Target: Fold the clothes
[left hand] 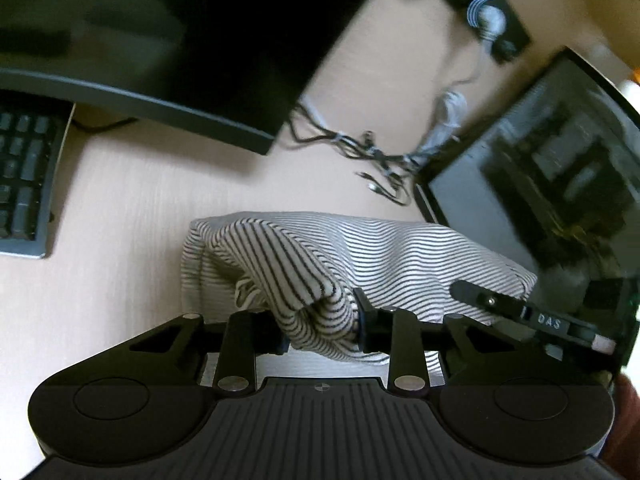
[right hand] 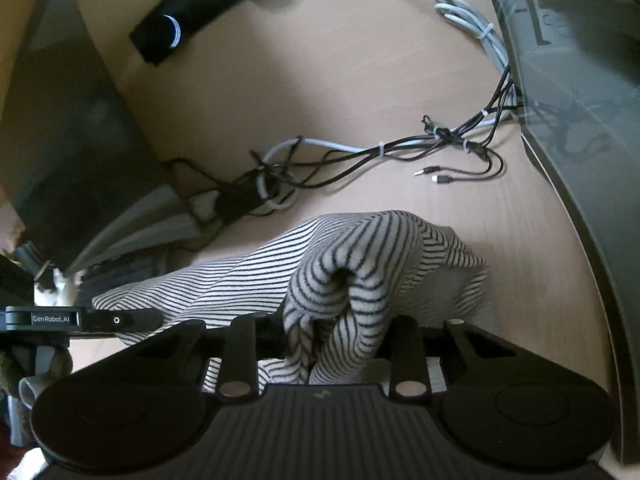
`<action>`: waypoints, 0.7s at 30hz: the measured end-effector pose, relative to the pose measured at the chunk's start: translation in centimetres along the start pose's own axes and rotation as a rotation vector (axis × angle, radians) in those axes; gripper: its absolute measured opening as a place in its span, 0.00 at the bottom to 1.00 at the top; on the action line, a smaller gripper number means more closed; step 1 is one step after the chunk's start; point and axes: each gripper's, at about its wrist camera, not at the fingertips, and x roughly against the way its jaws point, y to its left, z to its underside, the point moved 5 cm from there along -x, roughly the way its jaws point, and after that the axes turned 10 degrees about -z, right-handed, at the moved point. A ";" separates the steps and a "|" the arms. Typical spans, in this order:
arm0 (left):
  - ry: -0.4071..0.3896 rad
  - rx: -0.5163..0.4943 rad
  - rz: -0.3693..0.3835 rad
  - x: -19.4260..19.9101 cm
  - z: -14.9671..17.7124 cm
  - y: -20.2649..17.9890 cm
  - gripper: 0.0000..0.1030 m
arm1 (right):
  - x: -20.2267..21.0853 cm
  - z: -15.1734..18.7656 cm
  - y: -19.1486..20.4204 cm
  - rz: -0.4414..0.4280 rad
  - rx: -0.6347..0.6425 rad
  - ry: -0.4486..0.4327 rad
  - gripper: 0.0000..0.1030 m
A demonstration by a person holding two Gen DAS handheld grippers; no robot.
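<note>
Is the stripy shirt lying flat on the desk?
No, the stripy shirt is bunched up and lifted, pinched in the right tool above the desk.

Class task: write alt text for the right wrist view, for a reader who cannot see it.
The right gripper is shut on a bunched fold of a black-and-white striped garment, lifting it over a light wooden desk. The left gripper pokes in at the left edge, and tangled cables lie beyond between two dark monitors.
</note>
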 end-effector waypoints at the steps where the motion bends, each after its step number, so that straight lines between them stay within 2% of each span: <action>1: 0.004 -0.007 0.002 0.4 0.7 0.0 0.32 | 0.5 0.8 0.2 -0.003 0.001 0.008 0.28; 4: 0.056 -0.037 -0.031 0.1 3.8 0.5 0.34 | 0.7 4.2 -0.3 0.003 -0.021 0.061 0.29; 7: 0.132 -0.064 -0.137 -1.4 6.6 1.4 0.38 | -0.4 7.6 -2.0 0.069 -0.069 0.129 0.35; 9: 0.123 -0.095 -0.178 -1.5 7.2 1.1 0.40 | -0.1 8.2 -2.1 0.080 -0.081 0.112 0.39; 13: 0.073 -0.175 -0.212 -0.7 6.8 -0.2 0.45 | 2.0 7.2 -1.4 0.153 -0.017 0.065 0.52; 15: 0.061 -0.180 -0.216 -0.2 6.8 -0.3 0.45 | 3.3 6.3 -1.1 0.195 0.022 0.027 0.54; 19: 0.039 -0.187 -0.221 0.6 6.6 -0.4 0.46 | 5.1 4.5 0.6 0.220 0.101 -0.071 0.52; 21: 0.028 -0.190 -0.223 1.1 6.6 -0.4 0.47 | 5.0 4.0 2.0 0.215 0.152 -0.100 0.39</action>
